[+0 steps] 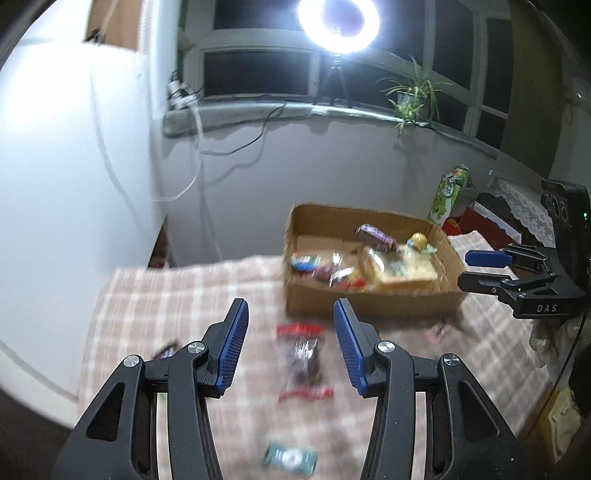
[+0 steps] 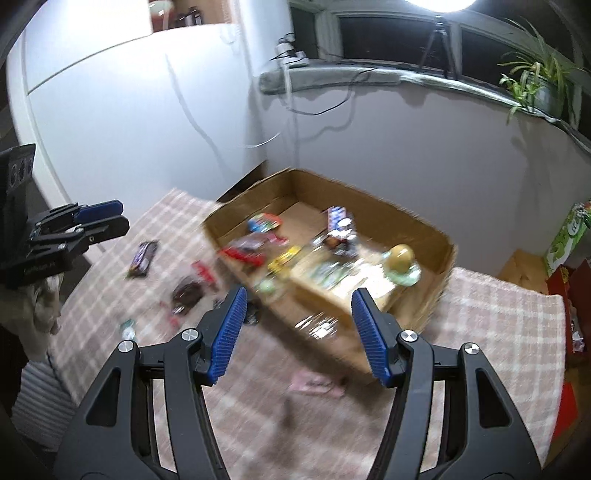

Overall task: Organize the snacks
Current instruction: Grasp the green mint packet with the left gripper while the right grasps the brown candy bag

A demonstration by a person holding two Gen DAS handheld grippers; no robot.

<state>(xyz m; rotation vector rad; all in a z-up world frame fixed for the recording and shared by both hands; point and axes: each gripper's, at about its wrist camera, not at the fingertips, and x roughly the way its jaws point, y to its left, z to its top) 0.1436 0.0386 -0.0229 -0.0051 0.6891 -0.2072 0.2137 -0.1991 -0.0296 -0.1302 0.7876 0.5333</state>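
Observation:
A cardboard box (image 1: 369, 306) holding several snack packs stands on the checked tablecloth; it also shows in the right wrist view (image 2: 436, 258). My left gripper (image 1: 290, 312) is open and empty above a clear pack with red ends (image 1: 304, 360), which also shows in the right wrist view (image 2: 188, 293). A green pack (image 1: 290, 458) lies nearer. A dark bar (image 2: 142, 258) lies to the left. My right gripper (image 2: 299, 301) is open and empty above the box's near side. A pink wrapper (image 2: 314, 386) lies in front of the box.
A white fridge (image 1: 74, 184) stands left of the table. A green carton (image 1: 448, 195) and red boxes (image 2: 569, 295) stand to the right of the box. A windowsill with a plant (image 1: 413, 96) and a ring light (image 1: 338, 24) is behind.

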